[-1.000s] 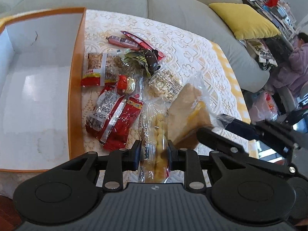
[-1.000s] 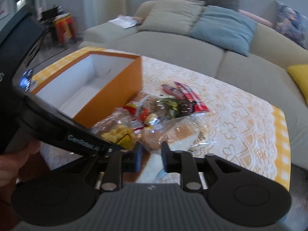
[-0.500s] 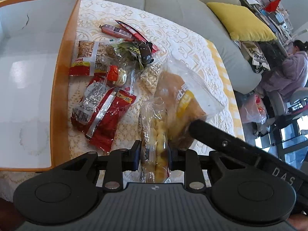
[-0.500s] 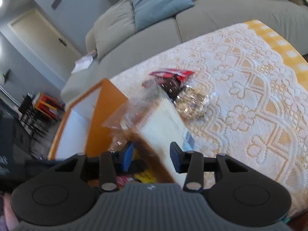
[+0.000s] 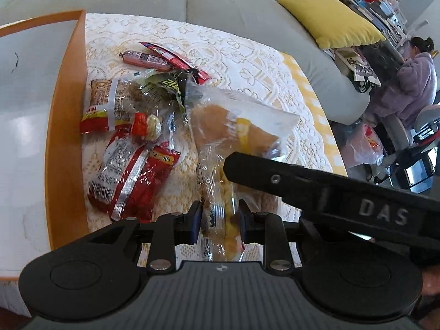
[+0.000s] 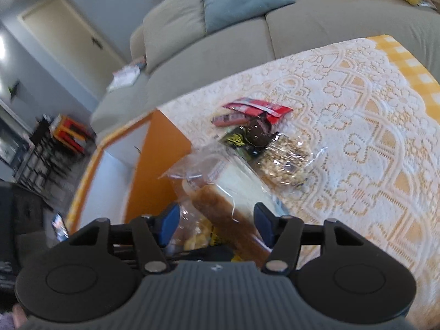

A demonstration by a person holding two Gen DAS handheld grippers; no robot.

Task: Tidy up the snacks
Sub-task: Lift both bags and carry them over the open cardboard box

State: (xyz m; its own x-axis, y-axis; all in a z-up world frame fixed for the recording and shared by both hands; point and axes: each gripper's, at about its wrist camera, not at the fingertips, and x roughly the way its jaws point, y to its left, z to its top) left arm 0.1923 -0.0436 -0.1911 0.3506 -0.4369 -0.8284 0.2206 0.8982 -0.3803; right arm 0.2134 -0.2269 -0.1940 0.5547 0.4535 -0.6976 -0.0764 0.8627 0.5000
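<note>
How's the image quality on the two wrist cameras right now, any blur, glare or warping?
Left wrist view: mostly sharp, with fisheye bending at the edges and glare washing out the white floor of the orange box. Right wrist view: softer, motion-smeared at the left edge, the bagged bread between the right gripper fingers slightly blurred, the lace tablecloth clearer.

Both views are bright with diffuse daylight; shadows are soft, and glare washes out the white interior of the box [image 5: 24, 115]. Fisheye distortion bends all edges. The right wrist view is motion-blurred, most heavily at the left margin, probably from wrist movement.
</note>
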